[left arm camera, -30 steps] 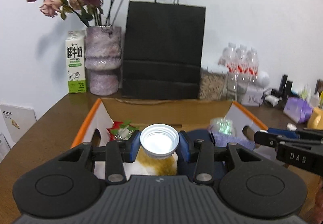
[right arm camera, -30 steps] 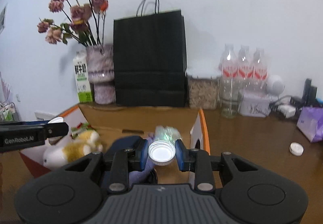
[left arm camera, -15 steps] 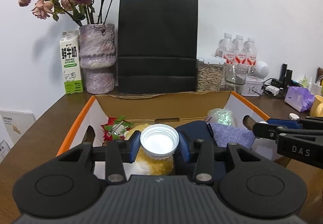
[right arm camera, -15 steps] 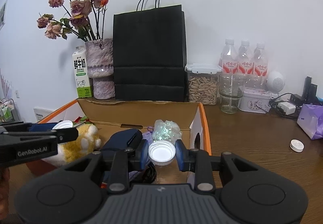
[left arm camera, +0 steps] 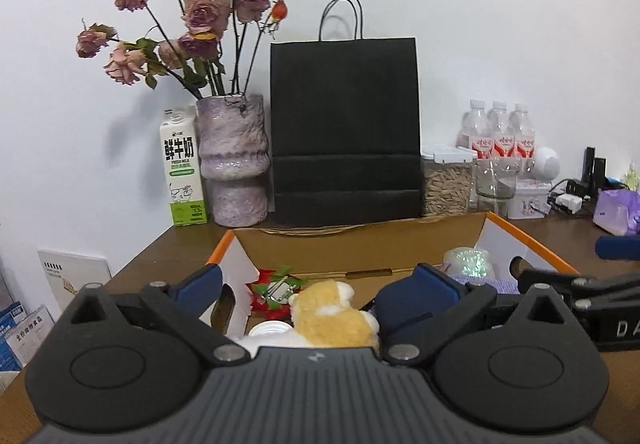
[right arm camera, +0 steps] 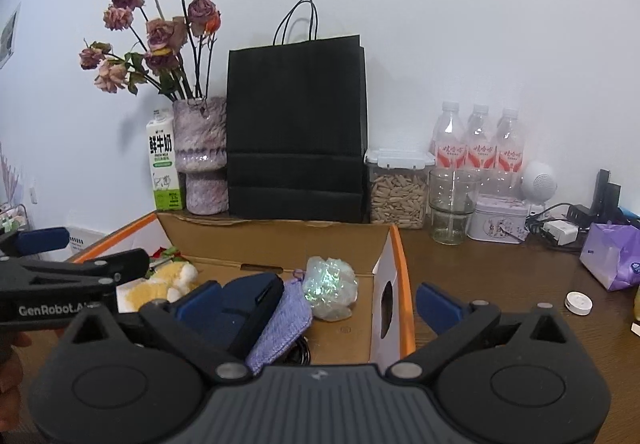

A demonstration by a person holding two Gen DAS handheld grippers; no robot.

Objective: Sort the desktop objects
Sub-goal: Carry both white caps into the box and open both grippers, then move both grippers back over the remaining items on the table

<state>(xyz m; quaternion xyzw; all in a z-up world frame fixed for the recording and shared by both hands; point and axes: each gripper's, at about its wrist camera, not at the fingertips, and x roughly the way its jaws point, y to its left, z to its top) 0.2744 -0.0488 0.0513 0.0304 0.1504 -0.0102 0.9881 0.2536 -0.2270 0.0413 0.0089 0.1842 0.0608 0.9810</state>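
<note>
Both grippers hover over an open cardboard box [left arm camera: 224, 244] with orange edges. The jaws of my left gripper [left arm camera: 316, 286] are opening and stand wide, with nothing gripped between them. A white bottle cap [left arm camera: 269, 328] lies in the box below, next to a yellow plush toy [left arm camera: 332, 312]. My right gripper [right arm camera: 318, 306] is likewise opening wide and holds nothing. Under it in the box [right arm camera: 400, 264] lie a dark blue case [right arm camera: 248, 308], a purple knitted pouch [right arm camera: 284, 320] and an iridescent bag [right arm camera: 330, 294]. The cap it held is out of sight.
Behind the box stand a black paper bag [left arm camera: 344, 132], a vase of dried roses [left arm camera: 234, 160], a milk carton [left arm camera: 182, 168], a seed jar [right arm camera: 396, 192] and water bottles [right arm camera: 480, 140]. Another white cap [right arm camera: 578, 302] and a purple pack [right arm camera: 612, 260] lie on the table to the right.
Both grippers have opened and let go of the white caps they held. The left one's cap now lies in the box beside the plush toy; the right one's cap is gone from view.
</note>
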